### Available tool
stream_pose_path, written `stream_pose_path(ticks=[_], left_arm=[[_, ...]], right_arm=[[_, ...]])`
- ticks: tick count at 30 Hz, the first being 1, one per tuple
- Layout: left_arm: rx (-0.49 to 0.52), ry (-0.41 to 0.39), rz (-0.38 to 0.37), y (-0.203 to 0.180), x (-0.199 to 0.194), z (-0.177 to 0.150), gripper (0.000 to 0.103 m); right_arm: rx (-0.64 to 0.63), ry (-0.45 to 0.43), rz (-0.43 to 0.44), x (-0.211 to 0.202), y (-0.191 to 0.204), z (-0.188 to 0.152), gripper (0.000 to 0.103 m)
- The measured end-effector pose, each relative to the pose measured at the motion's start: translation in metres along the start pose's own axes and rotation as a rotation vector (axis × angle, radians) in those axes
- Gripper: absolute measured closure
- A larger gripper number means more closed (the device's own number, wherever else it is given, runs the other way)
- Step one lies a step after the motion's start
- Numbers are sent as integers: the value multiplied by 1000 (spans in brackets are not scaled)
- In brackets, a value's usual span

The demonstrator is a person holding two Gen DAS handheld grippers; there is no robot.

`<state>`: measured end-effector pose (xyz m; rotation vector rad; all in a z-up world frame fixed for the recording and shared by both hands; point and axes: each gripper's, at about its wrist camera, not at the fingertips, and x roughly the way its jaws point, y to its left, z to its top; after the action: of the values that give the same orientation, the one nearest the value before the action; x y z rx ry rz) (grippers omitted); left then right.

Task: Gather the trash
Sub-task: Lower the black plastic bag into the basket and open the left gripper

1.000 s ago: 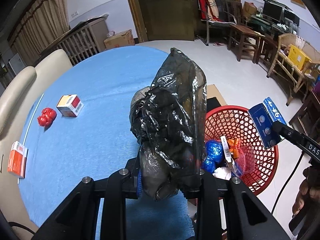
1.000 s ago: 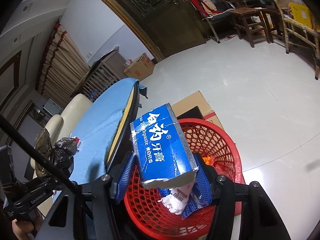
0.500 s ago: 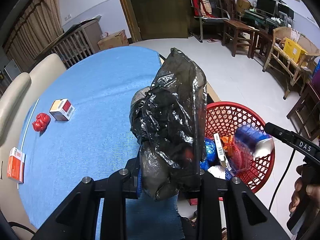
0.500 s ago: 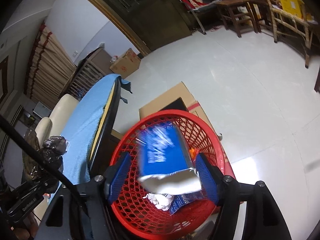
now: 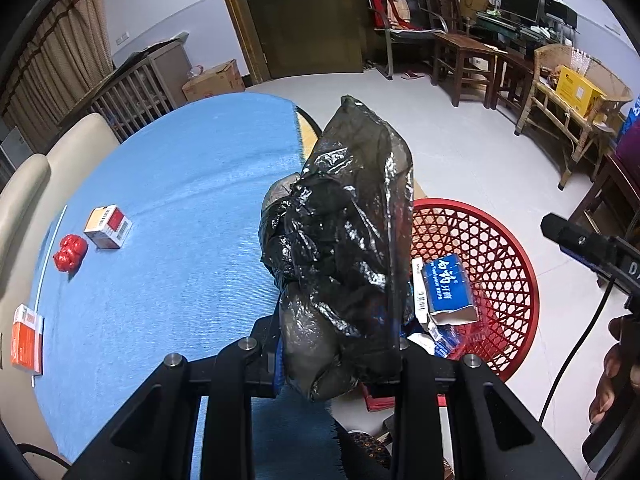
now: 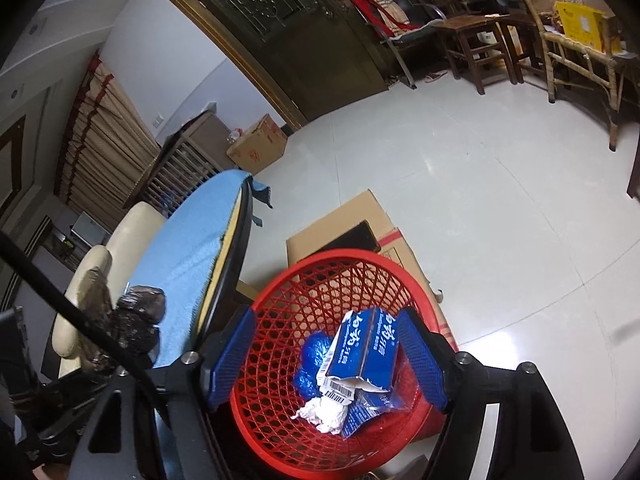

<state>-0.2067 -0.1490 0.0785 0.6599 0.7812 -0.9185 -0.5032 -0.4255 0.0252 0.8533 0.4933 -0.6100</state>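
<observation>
Dim indoor light, floor (image 6: 500,240) glare, sharp focus, dark fisheye-warped corners.

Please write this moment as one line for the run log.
left gripper: shut on black plastic bag | right gripper: open above red basket | blue toothpaste box: in basket

The left claw (image 5: 338,354) is clamped on a crumpled black plastic bag (image 5: 344,248) above the blue-clothed counter (image 5: 180,208). Just beside the counter's edge, a red mesh basket (image 5: 504,264) on the floor holds a blue toothpaste box (image 5: 448,286). A red-and-white box (image 5: 108,221), a red wad (image 5: 70,252) and an orange box (image 5: 26,338) lie on the counter.
</observation>
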Motion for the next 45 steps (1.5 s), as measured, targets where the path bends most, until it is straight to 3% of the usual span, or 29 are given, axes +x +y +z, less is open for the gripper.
stream_pose_path(ticks=[16, 45], left_arm=[[76, 35, -53, -40, 15, 9, 73], [103, 94, -75, -55, 35, 18, 71]], right_arm=[[40, -94, 10, -39, -20, 20, 27], [56, -114, 11, -48, -29, 26, 27]])
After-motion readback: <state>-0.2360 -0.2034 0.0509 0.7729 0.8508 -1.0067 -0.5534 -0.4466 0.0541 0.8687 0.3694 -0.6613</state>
